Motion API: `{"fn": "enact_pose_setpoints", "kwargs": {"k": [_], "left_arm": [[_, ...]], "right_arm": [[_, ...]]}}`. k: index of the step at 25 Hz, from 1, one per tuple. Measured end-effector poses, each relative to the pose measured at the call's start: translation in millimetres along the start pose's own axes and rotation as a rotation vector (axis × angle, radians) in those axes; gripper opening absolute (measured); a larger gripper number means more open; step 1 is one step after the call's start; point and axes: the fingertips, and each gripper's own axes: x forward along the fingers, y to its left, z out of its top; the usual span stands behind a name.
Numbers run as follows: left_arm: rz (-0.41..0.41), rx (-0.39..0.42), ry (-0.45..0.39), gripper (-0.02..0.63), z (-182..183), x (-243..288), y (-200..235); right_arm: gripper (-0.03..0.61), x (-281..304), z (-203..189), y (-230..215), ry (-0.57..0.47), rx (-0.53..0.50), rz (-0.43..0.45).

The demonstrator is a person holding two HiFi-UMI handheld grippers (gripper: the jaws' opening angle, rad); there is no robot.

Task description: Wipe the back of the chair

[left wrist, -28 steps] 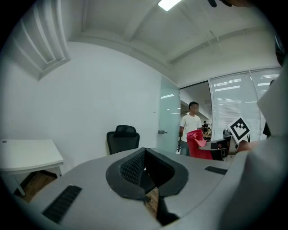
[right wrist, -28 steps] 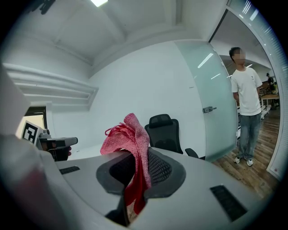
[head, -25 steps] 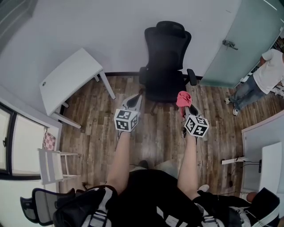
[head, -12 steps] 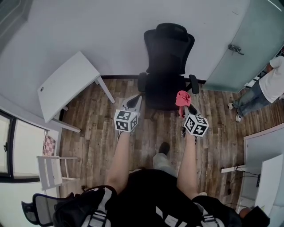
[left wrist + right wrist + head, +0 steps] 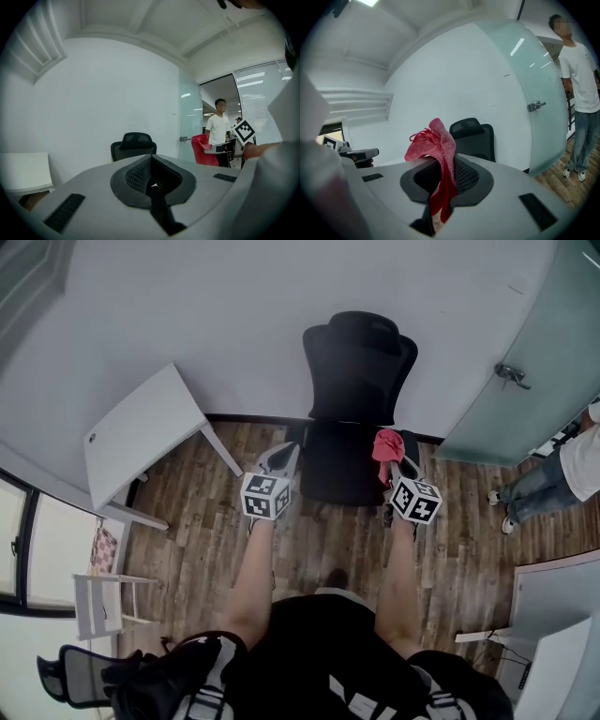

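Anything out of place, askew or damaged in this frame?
Nothing stands out. The black chair stands upright by the wall, and the red cloth is pinched in the right gripper.

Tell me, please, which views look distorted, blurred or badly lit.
Head view: strong fisheye, the glass door bows, lighting even. Left gripper view: dark round vignette; the office chair is sharp. Right gripper view: same vignette; the red cloth is crisp.

chair (image 5: 359, 371): black | cloth (image 5: 386, 444): red | desk (image 5: 141, 432): white | floor (image 5: 192, 521): brown wood-grain
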Motion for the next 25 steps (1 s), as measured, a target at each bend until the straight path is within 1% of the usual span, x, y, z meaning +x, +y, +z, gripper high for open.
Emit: {"fn": "enact_pose_setpoints", "kwargs": {"k": [4, 7, 12, 18, 22, 25], "left_arm": [[0.019, 0.000, -0.006, 0.025, 7.7, 32.7, -5.1], [0.023, 0.003, -0.008, 0.025, 11.6, 53.9, -5.9], [0.036, -0.008, -0.007, 0.025, 15.7, 89.8, 9.4], [0.034, -0.035, -0.010, 0.025, 16.4, 140.6, 47.2], [0.020, -0.043, -0.001, 0.025, 20.9, 181.0, 88.3], [0.002, -0.042, 0.005, 0.025, 27.6, 214.0, 121.8]], "right_arm": [[0.071, 28.3, 16.2, -22.3, 0.022, -0.025, 0.014], [0.071, 46.0, 24.7, -35.0, 0.022, -0.019, 0.023], [0.071, 85.6, 30.3, -47.9, 0.041, -0.014, 0.020], [0.071, 150.3, 42.7, -47.0, 0.040, -0.035, 0.006], [0.071, 212.3, 60.1, -38.4, 0.033, -0.056, -0.001], [0.071, 261.9, 76.9, -32.4, 0.008, -0.070, -0.013]]}}
